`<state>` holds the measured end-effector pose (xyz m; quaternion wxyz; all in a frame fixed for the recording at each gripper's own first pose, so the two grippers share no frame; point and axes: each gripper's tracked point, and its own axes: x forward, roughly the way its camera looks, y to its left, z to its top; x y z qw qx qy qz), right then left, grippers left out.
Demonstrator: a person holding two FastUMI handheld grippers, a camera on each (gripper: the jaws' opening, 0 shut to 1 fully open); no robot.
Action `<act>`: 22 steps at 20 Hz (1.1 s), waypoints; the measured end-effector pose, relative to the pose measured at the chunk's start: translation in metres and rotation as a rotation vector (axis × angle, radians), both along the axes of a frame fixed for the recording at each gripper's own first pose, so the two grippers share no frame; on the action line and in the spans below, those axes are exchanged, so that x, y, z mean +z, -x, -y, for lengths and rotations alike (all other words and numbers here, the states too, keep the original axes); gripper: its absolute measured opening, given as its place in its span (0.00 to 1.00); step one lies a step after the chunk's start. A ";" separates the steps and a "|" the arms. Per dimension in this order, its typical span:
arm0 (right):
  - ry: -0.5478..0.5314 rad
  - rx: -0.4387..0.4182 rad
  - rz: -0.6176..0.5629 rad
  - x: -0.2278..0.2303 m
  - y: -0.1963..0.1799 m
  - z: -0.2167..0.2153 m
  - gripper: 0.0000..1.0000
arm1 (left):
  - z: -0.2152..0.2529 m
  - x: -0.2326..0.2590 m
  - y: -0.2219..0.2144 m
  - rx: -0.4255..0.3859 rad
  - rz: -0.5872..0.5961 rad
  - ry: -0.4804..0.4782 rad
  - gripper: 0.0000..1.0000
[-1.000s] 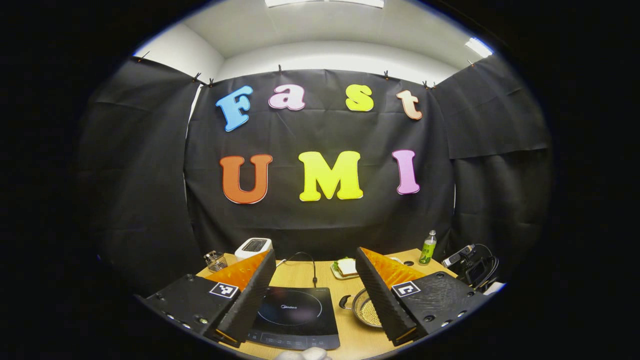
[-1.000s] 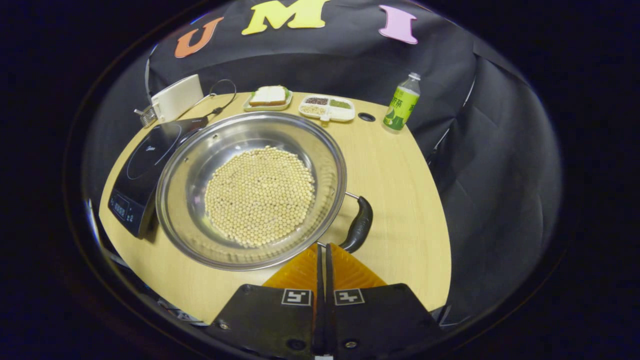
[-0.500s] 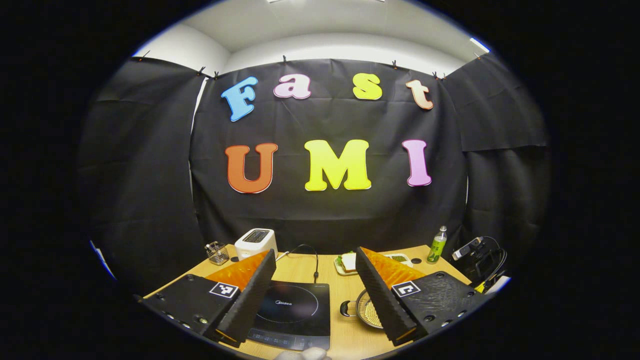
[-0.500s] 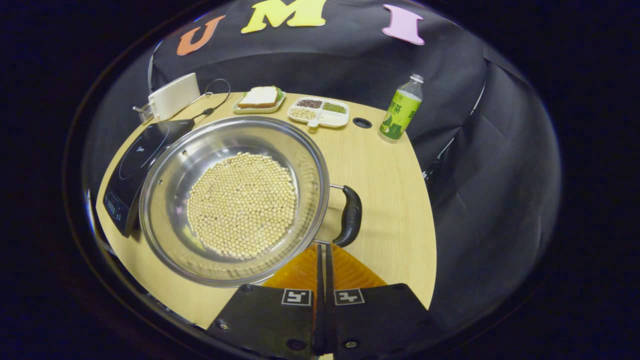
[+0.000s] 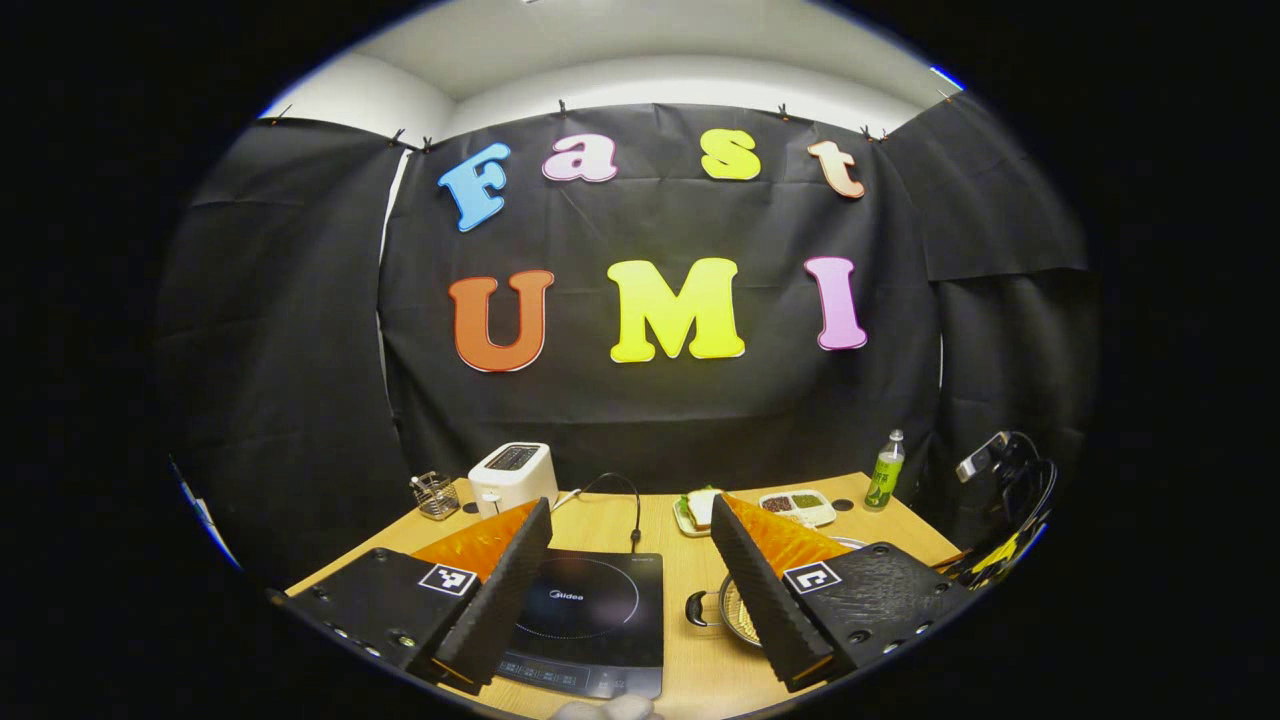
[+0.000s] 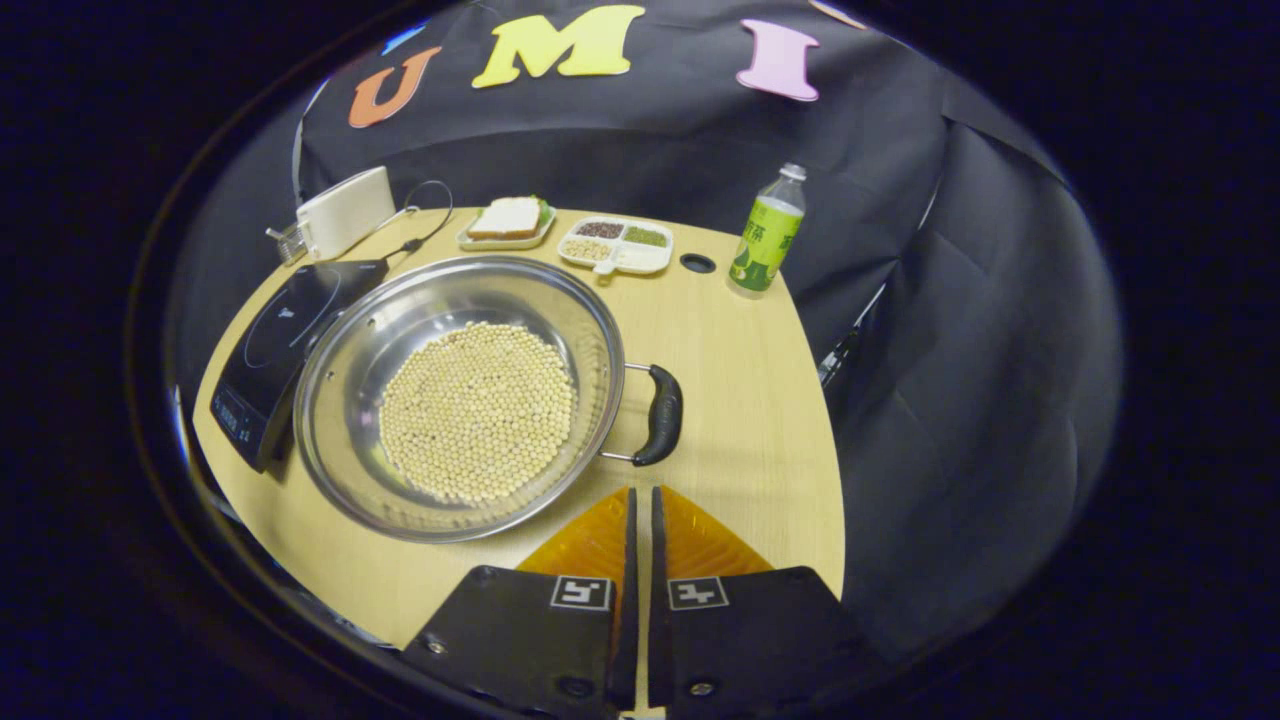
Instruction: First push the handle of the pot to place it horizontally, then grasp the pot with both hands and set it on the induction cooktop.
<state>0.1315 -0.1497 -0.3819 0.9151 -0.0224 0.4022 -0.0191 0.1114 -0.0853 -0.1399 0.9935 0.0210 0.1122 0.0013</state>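
Steel pot (image 6: pixel 455 395) sits beside the induction cooktop (image 6: pixel 275 340); my nearly closed right gripper (image 6: pixel 640 500) has backed off its handle (image 6: pixel 662 414), now swung sideways. Left gripper (image 5: pixel 625 570) hangs wide open, so the 2-handed grasp comes next

A light wooden table (image 6: pixel 760 400) carries a steel pot of pale beans (image 6: pixel 455 395) beside a black induction cooktop (image 6: pixel 275 350). Along its far edge stand a white toaster (image 6: pixel 345 210), a sandwich plate (image 6: pixel 505 222), a divided white dish (image 6: pixel 615 245) and a green bottle (image 6: pixel 765 232).
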 end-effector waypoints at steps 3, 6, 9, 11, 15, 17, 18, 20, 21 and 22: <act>-0.020 -0.025 0.042 0.012 0.018 -0.004 0.25 | 0.010 -0.022 0.006 -0.051 -0.048 0.025 0.96; -0.027 -0.056 0.078 0.021 0.041 -0.009 0.64 | 0.016 -0.045 0.015 -0.091 -0.097 0.039 0.96; -0.039 -0.090 0.121 0.027 0.059 -0.017 0.71 | 0.019 -0.073 0.026 -0.122 -0.164 0.053 0.96; -0.069 -0.116 0.155 0.031 0.066 -0.023 0.84 | 0.022 -0.091 0.033 -0.141 -0.207 0.047 0.96; -0.087 -0.126 0.171 0.028 0.072 -0.036 0.94 | 0.033 -0.127 0.038 -0.195 -0.275 0.019 0.96; -0.089 -0.123 0.171 0.028 0.066 -0.037 0.95 | 0.040 -0.144 0.037 -0.196 -0.317 0.024 0.96; -0.089 -0.121 0.171 0.026 0.062 -0.036 0.95 | 0.042 -0.150 0.035 -0.191 -0.330 0.029 0.96; -0.096 -0.112 0.166 0.026 0.050 -0.034 0.95 | 0.046 -0.163 0.029 -0.172 -0.363 0.043 0.96; -0.104 -0.107 0.170 0.027 0.043 -0.032 0.95 | 0.046 -0.170 0.024 -0.157 -0.379 0.038 0.96; -0.108 -0.104 0.168 0.025 0.034 -0.029 0.96 | 0.048 -0.176 0.021 -0.150 -0.394 0.038 0.96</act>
